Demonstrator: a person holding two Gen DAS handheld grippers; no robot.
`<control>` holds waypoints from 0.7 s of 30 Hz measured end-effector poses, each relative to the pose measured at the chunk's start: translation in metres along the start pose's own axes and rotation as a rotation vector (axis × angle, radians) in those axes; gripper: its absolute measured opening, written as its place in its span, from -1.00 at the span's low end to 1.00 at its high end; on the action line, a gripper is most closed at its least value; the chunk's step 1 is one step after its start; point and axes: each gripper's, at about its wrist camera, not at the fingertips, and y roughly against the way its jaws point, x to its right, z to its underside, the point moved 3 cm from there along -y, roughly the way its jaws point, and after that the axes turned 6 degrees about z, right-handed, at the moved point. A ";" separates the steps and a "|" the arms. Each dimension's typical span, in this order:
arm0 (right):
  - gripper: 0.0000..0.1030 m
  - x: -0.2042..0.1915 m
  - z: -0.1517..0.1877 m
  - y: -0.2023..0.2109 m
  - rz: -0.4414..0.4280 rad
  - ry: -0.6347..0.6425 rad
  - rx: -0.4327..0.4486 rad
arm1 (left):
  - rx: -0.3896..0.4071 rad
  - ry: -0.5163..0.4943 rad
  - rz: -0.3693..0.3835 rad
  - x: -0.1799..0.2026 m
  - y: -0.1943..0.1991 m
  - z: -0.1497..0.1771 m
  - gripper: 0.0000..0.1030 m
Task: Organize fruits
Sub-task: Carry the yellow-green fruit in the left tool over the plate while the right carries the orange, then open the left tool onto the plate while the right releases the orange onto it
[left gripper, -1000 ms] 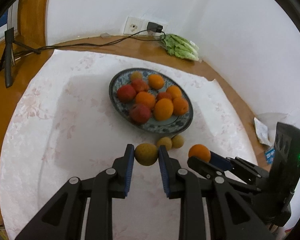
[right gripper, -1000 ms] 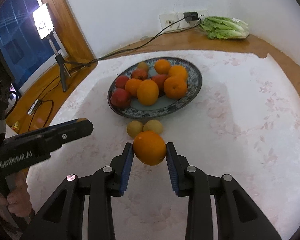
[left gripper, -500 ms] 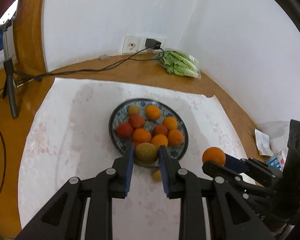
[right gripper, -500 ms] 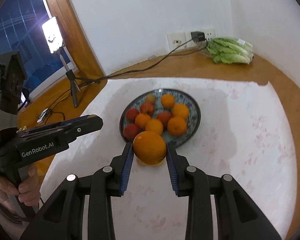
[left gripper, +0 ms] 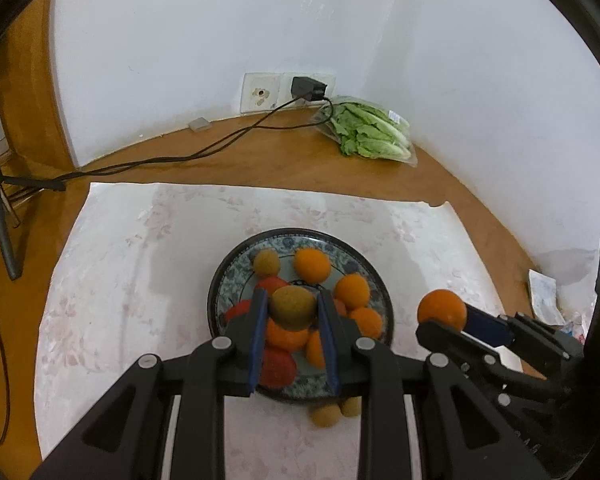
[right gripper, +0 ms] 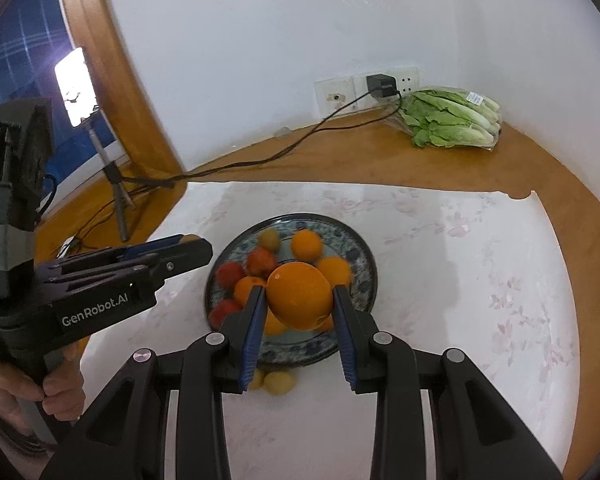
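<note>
My left gripper (left gripper: 293, 312) is shut on a small brownish-green fruit (left gripper: 292, 306) and hangs above the near half of the blue patterned plate (left gripper: 236, 258). Several oranges and red fruits fill that plate. In the right wrist view my right gripper (right gripper: 300, 300) is shut on a large orange (right gripper: 300, 295), also raised over the plate (right gripper: 358, 250). The orange (left gripper: 441, 309) and right gripper also show at the right of the left wrist view. Two small yellow fruits (left gripper: 327, 415) (right gripper: 278, 382) lie on the cloth just in front of the plate.
A pale floral cloth (left gripper: 120, 280) covers the round wooden table (left gripper: 260, 160). A bag of lettuce (left gripper: 366, 130) lies near the wall by a socket with a plugged charger (left gripper: 308, 87) and cable. A small tripod light (right gripper: 76, 88) stands at the left. Packets (left gripper: 544, 296) lie at the right edge.
Both grippers have risen and moved forward with their fruits, from over the cloth in front of the plate to above the plate. The two small yellow fruits stayed on the cloth.
</note>
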 end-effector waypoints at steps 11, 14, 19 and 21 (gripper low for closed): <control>-0.34 0.012 -0.020 -0.052 0.012 -0.008 -0.010 | -0.018 0.023 -0.013 -0.013 -0.048 -0.007 -0.50; -0.34 0.012 -0.022 -0.064 0.022 0.004 -0.005 | -0.032 0.032 -0.009 -0.016 -0.059 -0.006 -0.50; -0.34 0.013 -0.025 -0.082 0.041 0.020 0.000 | -0.016 0.027 -0.013 -0.018 -0.066 -0.003 -0.50; -0.34 0.015 -0.026 -0.088 0.050 0.020 -0.002 | -0.013 0.022 -0.009 -0.018 -0.068 -0.004 -0.50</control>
